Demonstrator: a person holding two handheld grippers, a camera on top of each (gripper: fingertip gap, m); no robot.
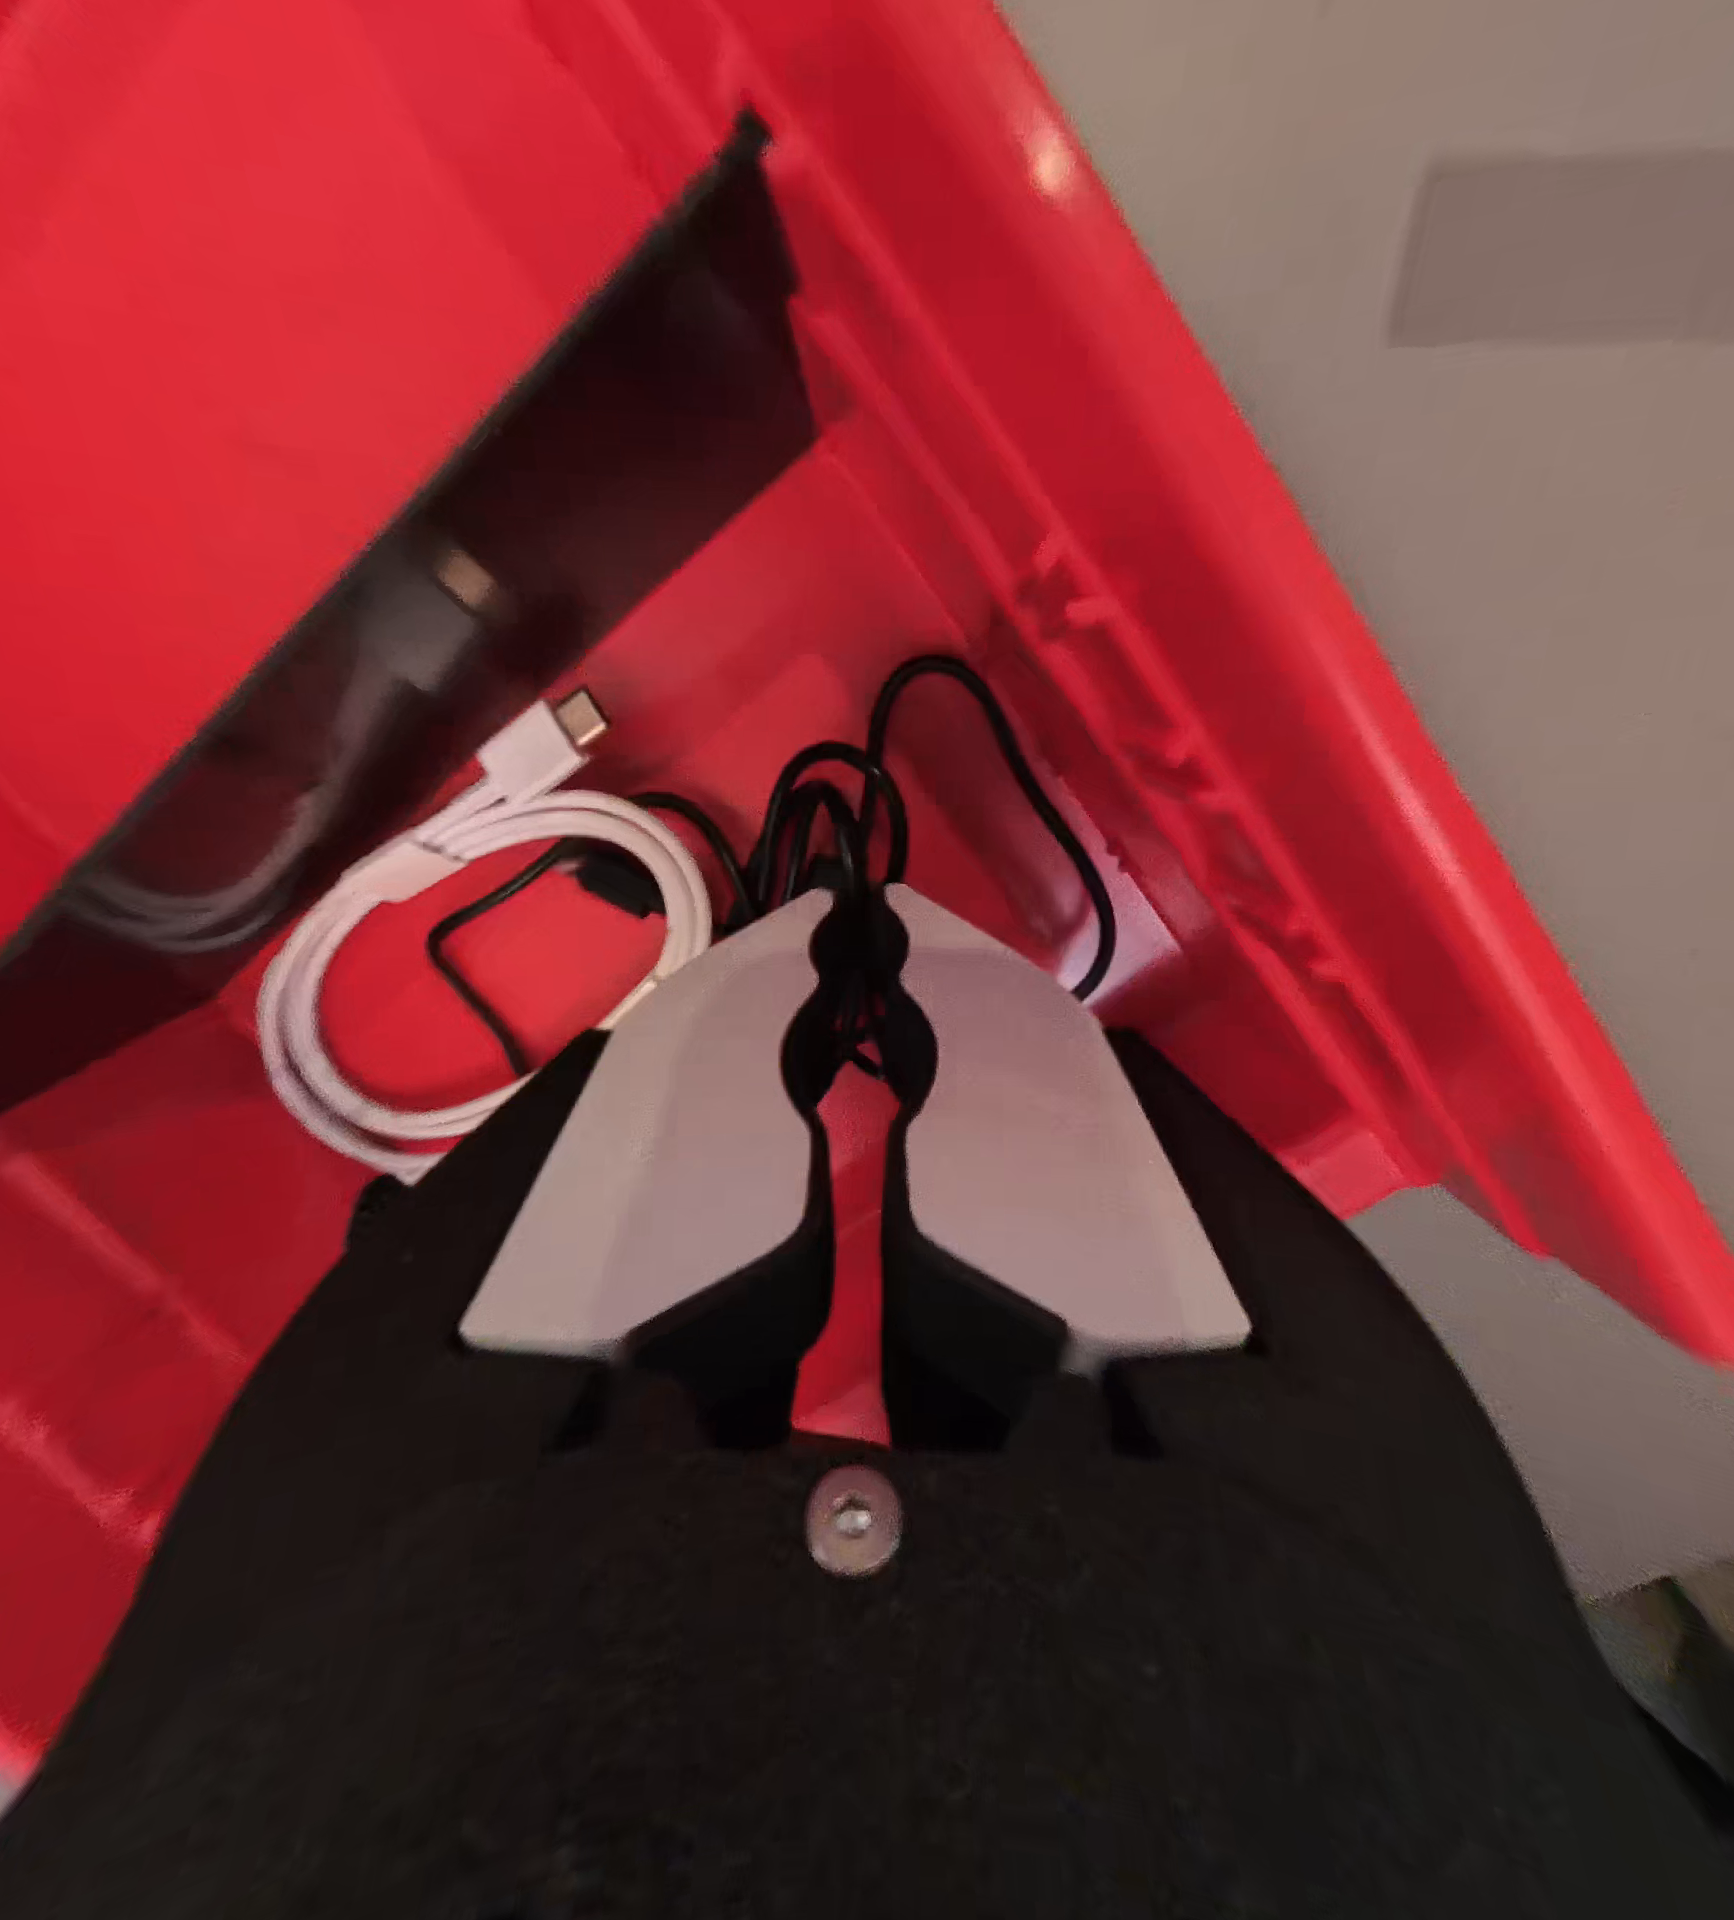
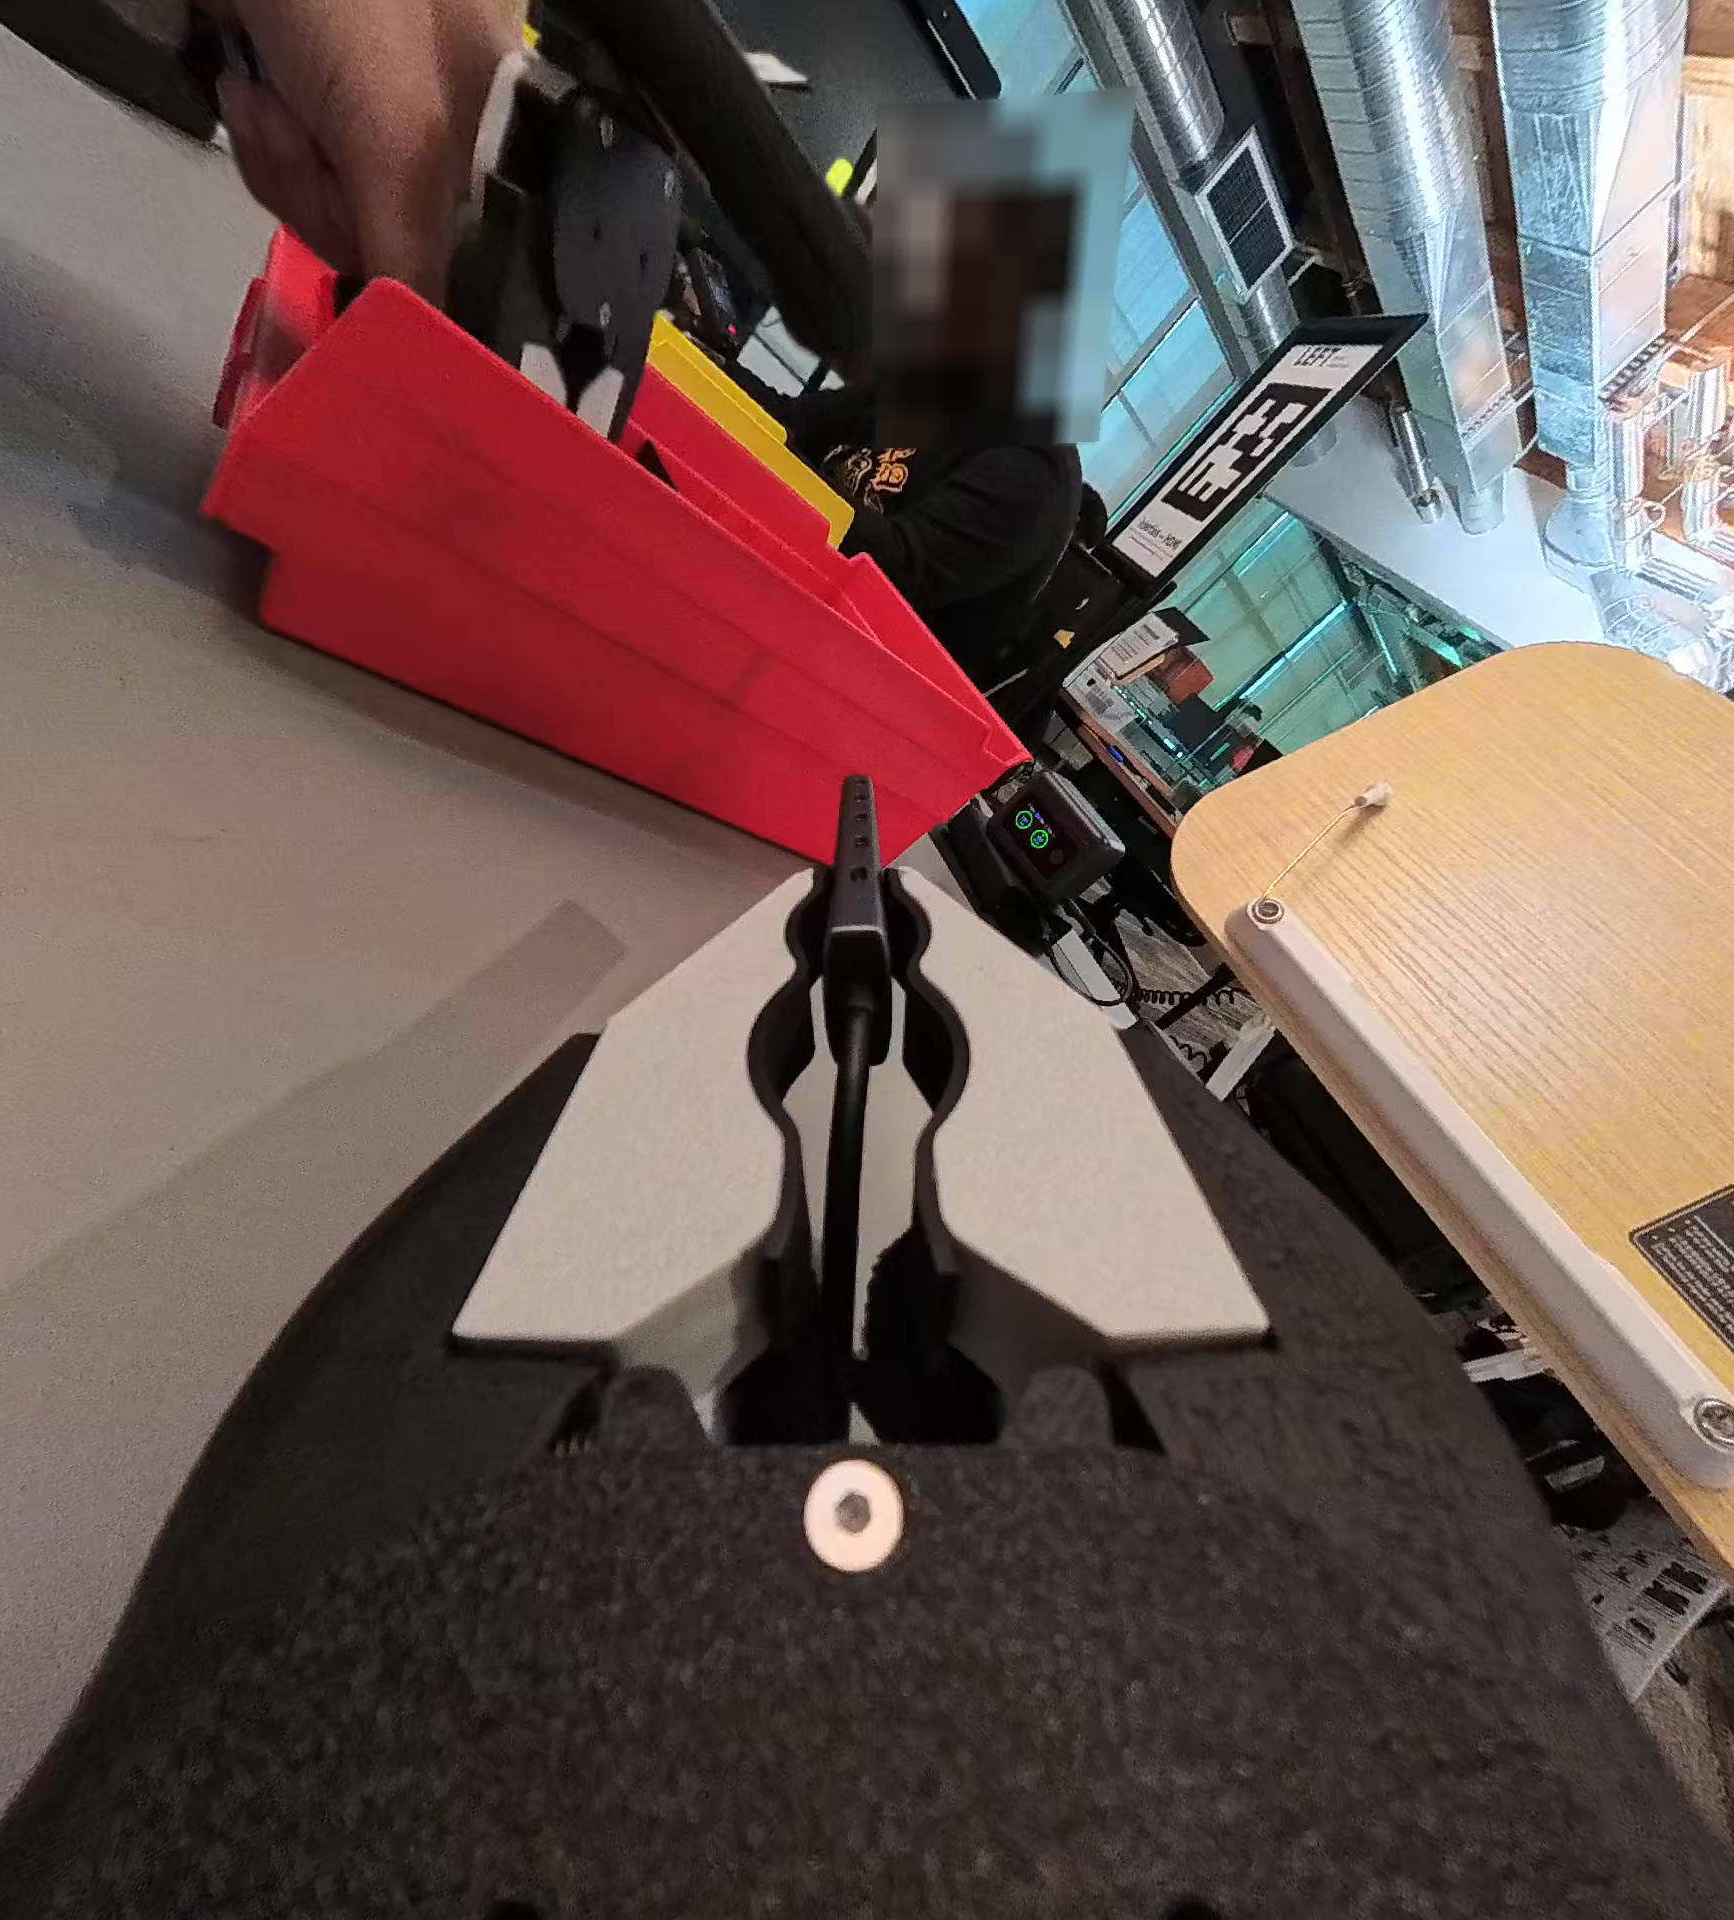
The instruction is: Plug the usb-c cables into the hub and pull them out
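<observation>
Left gripper (image 1: 858,935) seen closed on tangled black cable (image 1: 847,821), centre frame, inside red bin (image 1: 1102,436). Coiled white usb-c cable (image 1: 489,935) lying just left, plug (image 1: 577,722) free, pointed toward upper right. Right gripper (image 2: 855,914) clamped narrow on hub (image 2: 858,894), held edge-on, centre frame, above grey table (image 2: 167,935). Risk judged: tangle snagged on white coil when lifted; hub twisted in grip by its own lead.
</observation>
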